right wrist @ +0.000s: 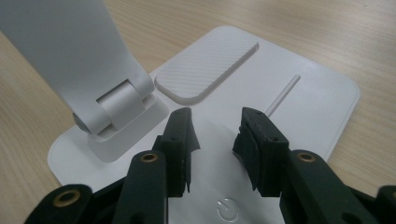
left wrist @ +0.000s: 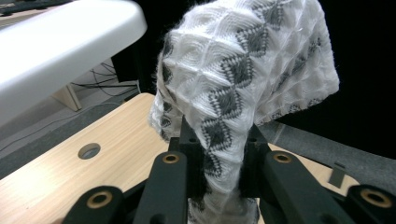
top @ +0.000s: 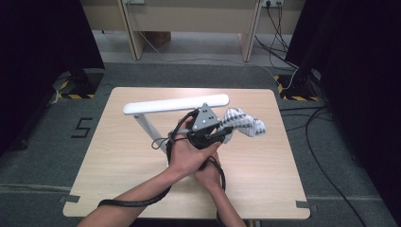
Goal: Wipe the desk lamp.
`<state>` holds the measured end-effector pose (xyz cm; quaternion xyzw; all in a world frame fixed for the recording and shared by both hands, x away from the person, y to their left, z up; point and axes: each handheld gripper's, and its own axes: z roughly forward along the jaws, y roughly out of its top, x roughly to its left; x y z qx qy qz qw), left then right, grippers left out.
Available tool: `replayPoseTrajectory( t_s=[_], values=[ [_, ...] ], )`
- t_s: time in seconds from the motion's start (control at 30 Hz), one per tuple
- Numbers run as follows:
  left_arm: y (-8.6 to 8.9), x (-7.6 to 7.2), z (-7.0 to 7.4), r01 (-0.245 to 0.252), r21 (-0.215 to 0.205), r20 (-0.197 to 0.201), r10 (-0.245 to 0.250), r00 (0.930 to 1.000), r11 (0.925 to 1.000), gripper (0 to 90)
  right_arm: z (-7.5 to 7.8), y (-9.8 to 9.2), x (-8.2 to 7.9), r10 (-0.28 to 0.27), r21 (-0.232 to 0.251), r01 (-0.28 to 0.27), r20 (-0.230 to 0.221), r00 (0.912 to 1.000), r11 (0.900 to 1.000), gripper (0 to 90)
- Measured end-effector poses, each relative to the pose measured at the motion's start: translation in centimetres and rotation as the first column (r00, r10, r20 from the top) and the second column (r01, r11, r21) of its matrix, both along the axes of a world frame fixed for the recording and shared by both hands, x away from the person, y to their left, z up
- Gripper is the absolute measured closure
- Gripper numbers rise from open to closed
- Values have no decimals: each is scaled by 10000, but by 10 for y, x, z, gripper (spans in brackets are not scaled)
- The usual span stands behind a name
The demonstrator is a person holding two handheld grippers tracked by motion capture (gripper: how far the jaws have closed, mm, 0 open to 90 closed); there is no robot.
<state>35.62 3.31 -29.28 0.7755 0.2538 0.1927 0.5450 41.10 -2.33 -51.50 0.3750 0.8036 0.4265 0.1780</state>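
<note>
The left tongs [left wrist: 219, 154] are clenched on a white knitted cloth with grey diamonds [left wrist: 243, 70]. In the left gripper view the two black jaws pinch a gathered neck of the fabric between them, and the rest of the cloth stands up above the grip in a loose, puffed fold. From the high view the cloth [top: 246, 122] is held off the wooden worktop [top: 118, 156], out to the right of the crossed hands and just beside the right end of the lamp's long white head [top: 176, 104].

The desk lamp stands near the middle of the worktop. Its slanted white arm [top: 146, 125] runs from the head's left end down toward the hands, and the head's rounded end also shows in the left gripper view [left wrist: 60, 51], up and to the left of the cloth.

The person's forearms come in from the bottom and cross, so the left hand [top: 189, 158] lies over the right one [top: 210, 175], with the grey three-cornered plate [top: 206, 118] on top of the gripper.

The right tongs [right wrist: 215, 135] are released, their jaws standing apart with nothing between them. They hover low over the lamp's flat white base [right wrist: 308, 93], near the hinge [right wrist: 119, 105] where the arm meets it. A raised ribbed pad [right wrist: 205, 70] lies on the base just past the jaw tips, and a power symbol [right wrist: 227, 210] shows between the jaws nearer the camera.
</note>
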Motion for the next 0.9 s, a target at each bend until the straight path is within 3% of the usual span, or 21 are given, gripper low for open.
replayPoseTrajectory(
  t_s=[0.57, 0.9],
  values=[
    [4, 11, -10, -888, 116, -13, 888, 9960, 9960, 760, 0, 0, 0, 12, -27, -12, -22, 10000, 10000, 645],
    [10, 14, -7, -1277, -246, 137, 1280, 9917, 9915, 759, 0, 1, 1, 44, 1, -44, 47, 10000, 10000, 646]
  ],
)
